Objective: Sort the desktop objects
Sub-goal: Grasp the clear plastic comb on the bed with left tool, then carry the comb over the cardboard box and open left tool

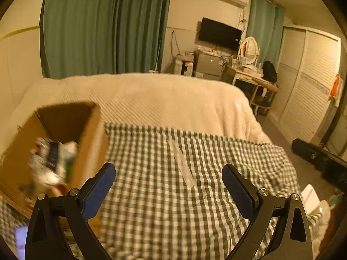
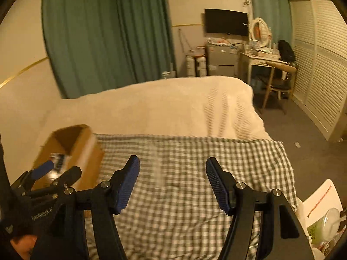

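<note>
A clear plastic ruler-like strip (image 1: 181,164) lies on the green checked cloth (image 1: 195,205); in the right wrist view it shows only as a pale blur (image 2: 159,171). A brown cardboard box (image 1: 86,147) stands at the cloth's left edge with several blurred items (image 1: 52,162) inside; it also shows in the right wrist view (image 2: 82,149). My left gripper (image 1: 169,179) is open and empty, above the cloth just short of the strip. My right gripper (image 2: 172,173) is open and empty above the cloth. The left gripper (image 2: 56,173) shows at the right wrist view's left, over the box.
The cloth lies on a bed with a cream blanket (image 1: 151,99). Green curtains (image 1: 102,28), a TV (image 1: 220,33), a dressing table (image 1: 249,73) and a louvred wardrobe (image 1: 308,82) stand behind. White packaging and a container (image 2: 323,214) lie at the lower right.
</note>
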{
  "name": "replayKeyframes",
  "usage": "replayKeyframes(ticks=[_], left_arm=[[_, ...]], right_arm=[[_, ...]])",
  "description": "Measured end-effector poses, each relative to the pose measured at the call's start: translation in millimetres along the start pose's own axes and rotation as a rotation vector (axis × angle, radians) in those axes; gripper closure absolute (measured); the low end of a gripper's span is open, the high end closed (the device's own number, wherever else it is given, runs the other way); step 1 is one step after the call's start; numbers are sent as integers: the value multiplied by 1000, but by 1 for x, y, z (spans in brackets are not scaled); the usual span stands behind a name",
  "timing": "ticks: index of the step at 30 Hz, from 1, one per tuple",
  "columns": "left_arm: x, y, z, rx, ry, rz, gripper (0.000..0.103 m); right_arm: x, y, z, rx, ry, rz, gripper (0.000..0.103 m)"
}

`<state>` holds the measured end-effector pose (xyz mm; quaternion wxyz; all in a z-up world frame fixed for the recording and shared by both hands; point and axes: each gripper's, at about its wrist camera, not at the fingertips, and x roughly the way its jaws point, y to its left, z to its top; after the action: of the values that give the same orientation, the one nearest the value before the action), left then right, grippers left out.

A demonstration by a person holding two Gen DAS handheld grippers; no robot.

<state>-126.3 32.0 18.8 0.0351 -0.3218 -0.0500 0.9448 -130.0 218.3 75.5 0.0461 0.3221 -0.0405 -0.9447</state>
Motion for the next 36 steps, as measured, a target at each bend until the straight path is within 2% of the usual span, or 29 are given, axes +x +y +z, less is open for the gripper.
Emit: replayKeyframes(ticks=[4,6,9,15,17,18,20,21,22,23,24,26,29,36], left_arm=[[53,-16,-21,-30,28,29,2],[83,-22,-28,-20,52,73,2],[121,-25,-36,-30,83,67,2],[191,-24,-43,-75,135,86,3],[211,-25,-43,-120,151,65,7],[221,-25,-41,-137,164,51,13],[238,-31,-38,-119,192,52,23],[242,-34,-37,-93,196,52,43],[244,-37,-36,-66,203,40,54],[243,-36,-35,-54,210,33,74],[240,-33,-34,-56,221,10,77],[232,-25,-36,-69,236,-38,77],[209,-13,-44,-63,231,-56,78],[124,23,-60,-155,196,-113,78]], right_arm=[[32,-34,-14,39,8,-13,40],[53,-49,-22,31,26,-50,40],[83,-78,-35,33,32,-108,40],[149,-118,-50,152,74,-131,40],[161,-119,-53,154,77,-129,40],[164,-119,-55,145,75,-127,40],[168,-115,-57,109,71,-126,40],[168,-113,-59,84,66,-126,40],[167,-109,-60,63,63,-125,40],[165,-106,-60,36,59,-124,40],[163,-99,-61,19,56,-126,40],[160,-92,-65,-2,49,-126,40],[154,-83,-69,-9,49,-111,40],[123,-49,-97,-33,83,-76,40]])
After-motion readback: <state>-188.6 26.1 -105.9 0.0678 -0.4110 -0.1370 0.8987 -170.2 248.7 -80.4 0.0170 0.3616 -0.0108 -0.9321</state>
